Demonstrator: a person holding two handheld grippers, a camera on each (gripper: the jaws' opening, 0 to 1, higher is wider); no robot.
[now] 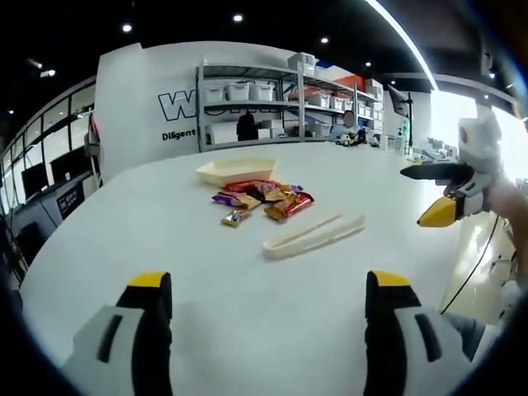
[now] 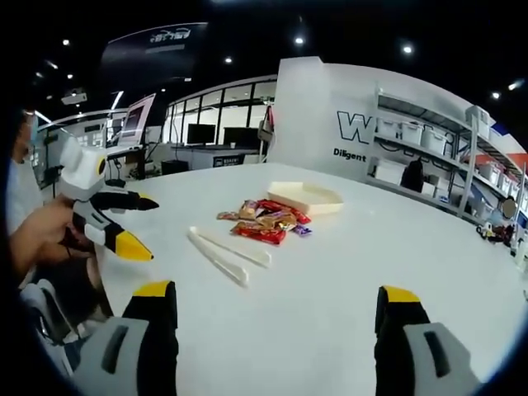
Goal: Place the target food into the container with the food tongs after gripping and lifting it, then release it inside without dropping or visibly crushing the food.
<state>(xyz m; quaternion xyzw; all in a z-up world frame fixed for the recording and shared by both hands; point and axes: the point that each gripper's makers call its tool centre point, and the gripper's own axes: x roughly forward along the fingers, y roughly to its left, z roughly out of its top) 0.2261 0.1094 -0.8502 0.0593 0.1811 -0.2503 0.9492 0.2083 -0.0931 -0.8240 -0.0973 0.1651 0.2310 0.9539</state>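
Your left gripper [image 1: 262,305] and right gripper [image 2: 274,318] both hover with jaws spread wide, holding nothing. The food tongs [image 1: 313,236] lie flat mid-table, long axis slanting, beside the wrapped snacks [image 1: 262,200]; the container [image 1: 235,171] sits just beyond. Bare white table [image 1: 165,239] surrounds them.

table [image 1: 206,272] bare up to tongs [image 1: 313,237] | snacks [image 1: 264,200] beyond

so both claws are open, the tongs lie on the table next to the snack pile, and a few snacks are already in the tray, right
Not quite: the tray holds no snacks, as the left gripper view shows. The snack pile lies on the table beside it. The rest stands: the tongs lie by the pile, and the left claw and right claw are open.
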